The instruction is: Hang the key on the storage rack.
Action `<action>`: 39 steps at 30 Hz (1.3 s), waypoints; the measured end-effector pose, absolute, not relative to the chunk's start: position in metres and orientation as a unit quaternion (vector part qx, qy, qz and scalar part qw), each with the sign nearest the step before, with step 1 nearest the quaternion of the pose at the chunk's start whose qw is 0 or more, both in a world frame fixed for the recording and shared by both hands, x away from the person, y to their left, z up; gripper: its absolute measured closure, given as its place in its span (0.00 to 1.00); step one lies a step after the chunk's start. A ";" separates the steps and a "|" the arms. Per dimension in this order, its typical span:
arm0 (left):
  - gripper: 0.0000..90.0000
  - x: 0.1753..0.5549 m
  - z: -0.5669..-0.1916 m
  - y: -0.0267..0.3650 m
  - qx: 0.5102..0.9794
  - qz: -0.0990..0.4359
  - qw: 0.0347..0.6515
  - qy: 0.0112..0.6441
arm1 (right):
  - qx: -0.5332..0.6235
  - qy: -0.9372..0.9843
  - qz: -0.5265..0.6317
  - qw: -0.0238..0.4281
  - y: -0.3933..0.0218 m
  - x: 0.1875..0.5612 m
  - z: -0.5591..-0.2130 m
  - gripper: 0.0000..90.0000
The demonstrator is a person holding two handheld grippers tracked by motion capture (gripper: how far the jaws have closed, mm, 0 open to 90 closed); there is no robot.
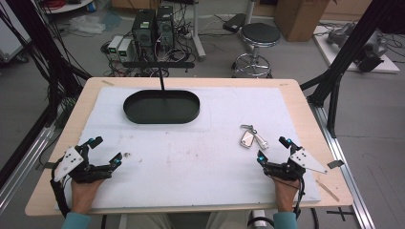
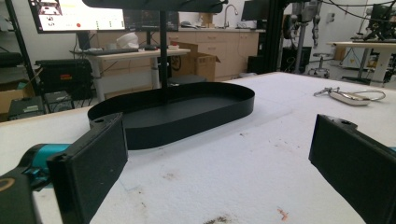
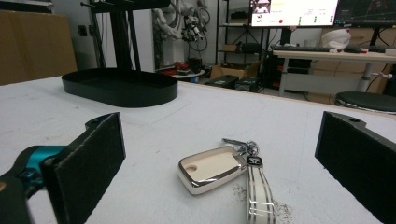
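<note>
1. The left tongs point(image 1: 106, 151) are spread wide, holding nothing, resting low over the white worktop point(image 1: 191, 157) on the near left side of the black oval tray point(image 1: 161, 107).
2. The right tongs point(image 1: 272, 149) are likewise spread wide and empty, with the key fob point(image 3: 212, 169) lying between and just beyond the jaws, untouched.
3. The key fob point(image 1: 248, 138) lies flat on the worktop, near and to the right of the tray, well apart from it.
4. Its long axis runs diagonally; the ring end point(image 1: 247, 127) points toward the far side, and its striped strap point(image 3: 258, 192) trails toward the right tongs.
</note>
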State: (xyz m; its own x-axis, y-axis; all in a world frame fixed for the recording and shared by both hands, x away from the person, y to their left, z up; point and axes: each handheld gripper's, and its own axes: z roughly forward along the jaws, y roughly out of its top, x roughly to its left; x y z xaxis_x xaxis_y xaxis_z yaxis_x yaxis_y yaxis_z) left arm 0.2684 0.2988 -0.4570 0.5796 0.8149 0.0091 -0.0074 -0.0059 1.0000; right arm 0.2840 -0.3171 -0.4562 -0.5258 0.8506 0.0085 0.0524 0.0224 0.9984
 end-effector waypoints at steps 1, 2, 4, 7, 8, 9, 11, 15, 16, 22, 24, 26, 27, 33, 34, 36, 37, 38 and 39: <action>0.05 0.268 -0.457 0.299 0.630 0.327 0.627 0.321 | 0.357 0.632 0.602 0.332 -0.317 0.284 -0.456 0.01; 0.05 0.268 -0.457 0.298 0.630 0.328 0.627 0.320 | 0.356 0.633 0.602 0.332 -0.317 0.284 -0.456 0.01; 0.05 0.268 -0.457 0.298 0.630 0.329 0.627 0.320 | 0.354 0.633 0.601 0.336 -0.317 0.284 -0.456 0.01; 0.05 0.268 -0.457 0.298 0.630 0.328 0.627 0.322 | 0.356 0.631 0.601 0.337 -0.317 0.283 -0.456 0.01; 0.05 0.268 -0.457 0.298 0.630 0.328 0.627 0.321 | 0.356 0.631 0.601 0.337 -0.317 0.284 -0.456 0.01; 0.05 0.268 -0.457 0.298 0.630 0.329 0.627 0.321 | 0.356 0.631 0.601 0.337 -0.317 0.284 -0.456 0.01; 0.05 0.268 -0.457 0.298 0.629 0.327 0.627 0.323 | 0.356 0.632 0.600 0.338 -0.316 0.283 -0.456 0.01; 0.05 0.269 -0.457 0.299 0.628 0.325 0.627 0.326 | 0.359 0.632 0.599 0.336 -0.316 0.283 -0.456 0.01; 0.05 0.269 -0.457 0.299 0.628 0.325 0.627 0.326 | 0.358 0.631 0.599 0.339 -0.316 0.283 -0.456 0.01; 0.05 0.269 -0.457 0.299 0.629 0.327 0.627 0.323 | 0.359 0.631 0.599 0.339 -0.316 0.284 -0.456 0.01; 0.05 0.269 -0.457 0.299 0.628 0.326 0.627 0.326 | 0.359 0.632 0.598 0.338 -0.316 0.284 -0.456 0.01; 0.05 0.269 -0.457 0.299 0.629 0.327 0.626 0.325 | 0.359 0.634 0.597 0.336 -0.316 0.285 -0.455 0.01; 0.05 0.269 -0.457 0.299 0.629 0.328 0.625 0.325 | 0.355 0.637 0.595 0.338 -0.316 0.285 -0.453 0.01; 0.05 0.269 -0.457 0.299 0.629 0.327 0.626 0.325 | 0.342 0.660 0.578 0.336 -0.313 0.288 -0.430 0.01; 0.05 0.269 -0.457 0.299 0.629 0.327 0.626 0.326 | 0.342 0.660 0.578 0.336 -0.313 0.288 -0.430 0.01; 0.05 0.269 -0.457 0.298 0.628 0.327 0.626 0.327 | 0.343 0.676 0.563 0.330 -0.315 0.296 -0.417 0.01; 0.05 0.269 -0.457 0.298 0.630 0.329 0.624 0.325 | 0.343 0.682 0.557 0.326 -0.316 0.299 -0.413 0.01; 0.05 0.269 -0.456 0.298 0.631 0.329 0.622 0.326 | 0.343 0.682 0.557 0.326 -0.316 0.299 -0.413 0.01; 0.05 0.269 -0.456 0.297 0.631 0.329 0.622 0.326 | 0.348 0.689 0.550 0.319 -0.316 0.302 -0.409 0.01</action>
